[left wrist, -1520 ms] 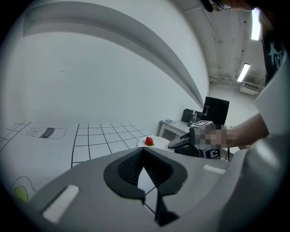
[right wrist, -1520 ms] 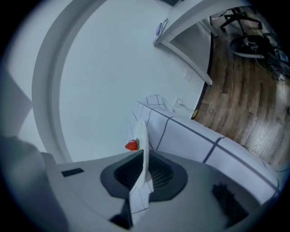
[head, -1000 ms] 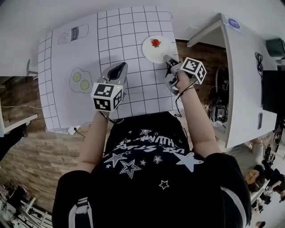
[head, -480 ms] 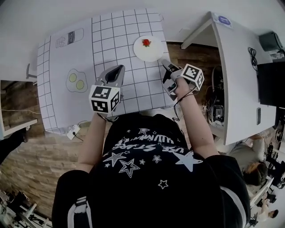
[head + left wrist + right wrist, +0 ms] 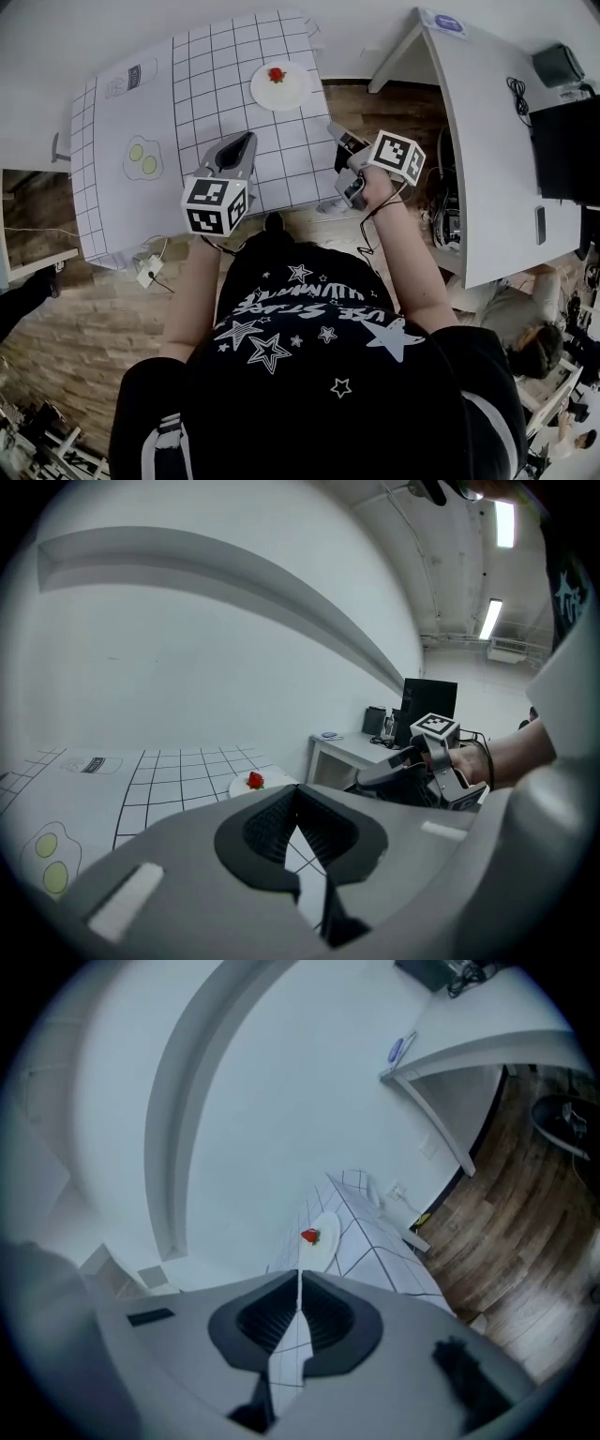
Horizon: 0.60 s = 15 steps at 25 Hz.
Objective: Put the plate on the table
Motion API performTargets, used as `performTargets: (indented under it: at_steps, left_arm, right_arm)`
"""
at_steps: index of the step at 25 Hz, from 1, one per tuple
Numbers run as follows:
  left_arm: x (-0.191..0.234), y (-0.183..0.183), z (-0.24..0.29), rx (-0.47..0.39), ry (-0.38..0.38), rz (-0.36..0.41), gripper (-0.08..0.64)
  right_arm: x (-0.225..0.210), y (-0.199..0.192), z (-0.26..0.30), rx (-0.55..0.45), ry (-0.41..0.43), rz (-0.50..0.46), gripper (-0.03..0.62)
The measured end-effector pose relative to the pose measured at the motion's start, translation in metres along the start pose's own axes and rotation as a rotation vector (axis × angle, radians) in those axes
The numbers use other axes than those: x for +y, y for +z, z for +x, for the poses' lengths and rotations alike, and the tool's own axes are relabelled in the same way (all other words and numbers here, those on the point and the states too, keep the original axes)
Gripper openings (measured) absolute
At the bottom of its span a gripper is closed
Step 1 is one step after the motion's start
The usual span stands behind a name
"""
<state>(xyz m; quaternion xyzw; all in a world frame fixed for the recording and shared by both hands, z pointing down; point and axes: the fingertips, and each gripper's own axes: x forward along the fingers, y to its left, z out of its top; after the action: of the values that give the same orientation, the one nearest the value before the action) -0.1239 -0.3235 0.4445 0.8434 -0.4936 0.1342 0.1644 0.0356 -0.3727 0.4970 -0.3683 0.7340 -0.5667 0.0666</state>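
Observation:
A white plate (image 5: 279, 86) with a red strawberry (image 5: 276, 74) on it lies flat on the gridded white table (image 5: 206, 84), near its far right corner. My right gripper (image 5: 333, 128) hangs at the table's near right edge, well short of the plate. Its jaws are closing, tips almost touching, with nothing between them. In the right gripper view the plate (image 5: 323, 1241) lies ahead of the right gripper (image 5: 299, 1274). My left gripper (image 5: 246, 138) hovers over the table's near middle, shut and empty. From the left gripper (image 5: 296, 789) the plate (image 5: 246, 786) is seen further off.
A white desk (image 5: 478, 141) with a dark monitor (image 5: 567, 141) stands to the right across a strip of wooden floor (image 5: 394, 103). Printed fried eggs (image 5: 142, 157) mark the table's left part. A power strip (image 5: 148, 274) lies on the floor at the near left.
The right gripper has drawn back from the plate's rim to the table's near right edge, and its jaws have come together. The left gripper has kept its place over the table.

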Motion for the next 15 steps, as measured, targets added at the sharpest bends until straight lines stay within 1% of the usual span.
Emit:
performTargets:
  at_steps: [4, 8, 10, 13, 15]
  left_arm:
    - [-0.031, -0.001, -0.007, 0.001, 0.006, 0.014, 0.009]
    - [-0.054, -0.005, -0.018, 0.008, 0.026, 0.024, 0.009]
    - [-0.063, -0.004, -0.023, 0.009, 0.038, 0.022, 0.009]
    - [-0.081, -0.009, -0.029, 0.025, 0.041, 0.032, 0.009]
    - [-0.098, -0.016, -0.036, 0.031, 0.043, 0.047, 0.009]
  right_arm:
    - [0.005, -0.006, -0.025, 0.041, 0.012, -0.139, 0.017]
    - [0.023, -0.011, -0.043, 0.044, 0.075, -0.219, 0.014]
    - [0.034, -0.015, -0.05, 0.056, 0.106, -0.276, 0.014]
    - [0.049, -0.026, -0.061, 0.083, 0.146, -0.41, 0.015]
    - [0.058, -0.036, -0.073, 0.083, 0.184, -0.507, 0.015]
